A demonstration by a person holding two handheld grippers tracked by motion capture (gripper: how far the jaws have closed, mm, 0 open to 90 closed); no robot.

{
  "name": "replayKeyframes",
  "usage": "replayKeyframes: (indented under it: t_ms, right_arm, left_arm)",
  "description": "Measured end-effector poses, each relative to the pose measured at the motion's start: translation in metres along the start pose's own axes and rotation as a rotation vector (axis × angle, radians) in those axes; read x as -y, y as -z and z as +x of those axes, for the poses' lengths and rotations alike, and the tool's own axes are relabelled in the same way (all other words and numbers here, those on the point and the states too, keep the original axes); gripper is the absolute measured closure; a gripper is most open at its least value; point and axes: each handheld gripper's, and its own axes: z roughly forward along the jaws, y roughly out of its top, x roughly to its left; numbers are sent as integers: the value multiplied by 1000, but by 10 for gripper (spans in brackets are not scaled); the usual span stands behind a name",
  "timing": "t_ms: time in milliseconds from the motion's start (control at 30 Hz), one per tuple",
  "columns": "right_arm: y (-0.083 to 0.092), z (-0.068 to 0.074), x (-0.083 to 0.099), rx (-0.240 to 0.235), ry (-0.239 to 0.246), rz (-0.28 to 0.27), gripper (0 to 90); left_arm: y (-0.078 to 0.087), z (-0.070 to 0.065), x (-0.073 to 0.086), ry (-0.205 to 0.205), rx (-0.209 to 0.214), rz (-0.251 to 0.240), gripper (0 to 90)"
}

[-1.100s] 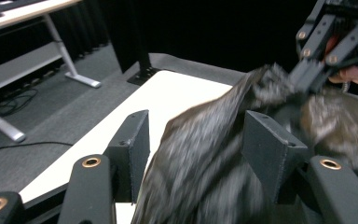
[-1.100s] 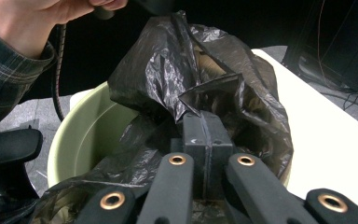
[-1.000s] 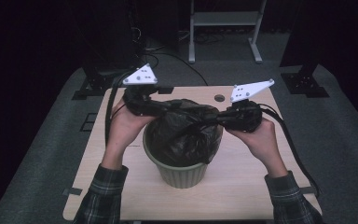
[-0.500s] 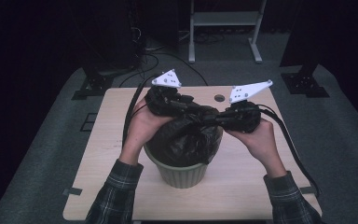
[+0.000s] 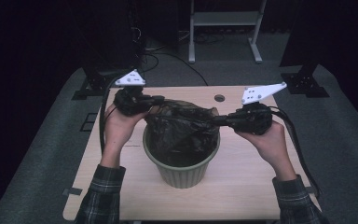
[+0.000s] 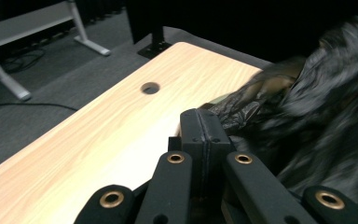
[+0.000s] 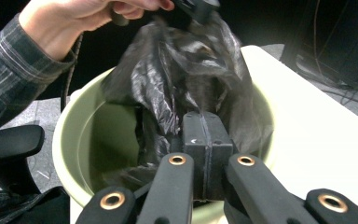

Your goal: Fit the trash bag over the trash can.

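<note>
**Bin liner being fitted: two closed grips, film stretched over the pail**

Item: thin black plastic bin bag (image 5: 182, 126), crumpled, its bulk inside a pale green round plastic waste bin (image 5: 182, 169) and its upper edge bunched above the rim. The bin stands mid-way on a light wood-grain tabletop (image 5: 242, 191) with a round cable hole (image 5: 219, 98).

Left gripper (image 5: 161, 99): at the bag's far-left edge. Its jaws have just been closing and in the left gripper view they now stand pressed together (image 6: 204, 122), with bag film lying against their right side; whether any film is caught between the pads cannot be told.

Right gripper (image 5: 220, 121): at the bag's right edge, jaws pressed together (image 7: 204, 125), apparently pinching a fold of the bag above the bin's mouth.

Risks, as judged:
- Pulling the two edges apart could tear the thin film at a pinch point.
- A shallow left-side pinch could slip free, dropping that edge into the bin.
- An upward or sideways tug might tip or drag the light bin.
</note>
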Motion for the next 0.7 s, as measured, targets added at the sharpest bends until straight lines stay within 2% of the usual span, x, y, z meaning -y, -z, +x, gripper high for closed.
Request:
replayKeyframes:
  t_ms: [133, 300, 400, 600, 700]
  right_arm:
    - [11, -1, 3, 15, -5, 0, 899]
    - [24, 2, 12, 29, -20, 13, 899]
    - [30, 3, 21, 35, -39, 24, 898]
    - [33, 3, 55, 30, -96, 76, 899]
    - [31, 3, 73, 19, -132, 99, 899]
  left_arm:
    - [24, 5, 17, 39, -19, -36, 899]
    - [58, 1, 41, 61, -58, -84, 899]
    - [73, -1, 54, 83, -65, -112, 899]
    - [84, -12, 89, 115, -55, -105, 899]
    - [80, -17, 106, 141, -23, -86, 899]
